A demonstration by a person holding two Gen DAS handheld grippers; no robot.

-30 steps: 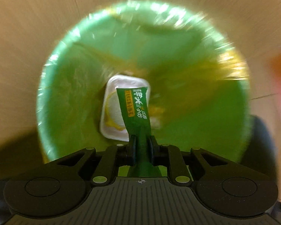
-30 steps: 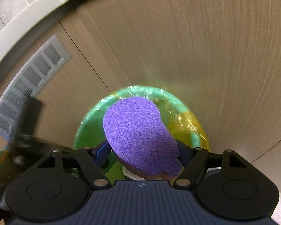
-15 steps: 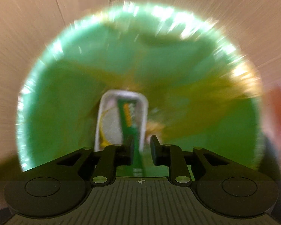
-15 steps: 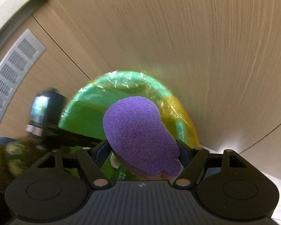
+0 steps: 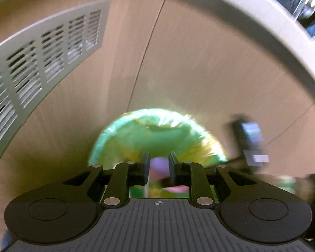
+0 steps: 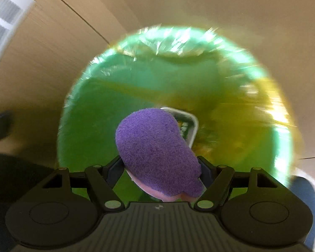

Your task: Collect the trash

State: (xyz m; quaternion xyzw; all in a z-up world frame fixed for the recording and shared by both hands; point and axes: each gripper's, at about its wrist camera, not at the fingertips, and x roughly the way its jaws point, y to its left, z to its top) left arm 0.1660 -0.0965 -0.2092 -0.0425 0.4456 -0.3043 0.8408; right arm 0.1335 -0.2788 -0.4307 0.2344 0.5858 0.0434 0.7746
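green-lined bin point(image 6: 119, 96) against wood-grain panelling point(image 5: 199, 67), vent point(image 5: 42, 63).

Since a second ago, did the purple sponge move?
Yes. The purple sponge, clamped in the right gripper, came closer over the green bin, which now looms bigger around it.

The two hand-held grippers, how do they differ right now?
The right hand-held gripper is clamped on a purple sponge; the left hand-held gripper has nothing between its fingers. The right one's fingers stand wide around the sponge; the left one's sit close together with a narrow gap. The right one looks straight into the green-lined bin; the left sees only part of it. Both are black.
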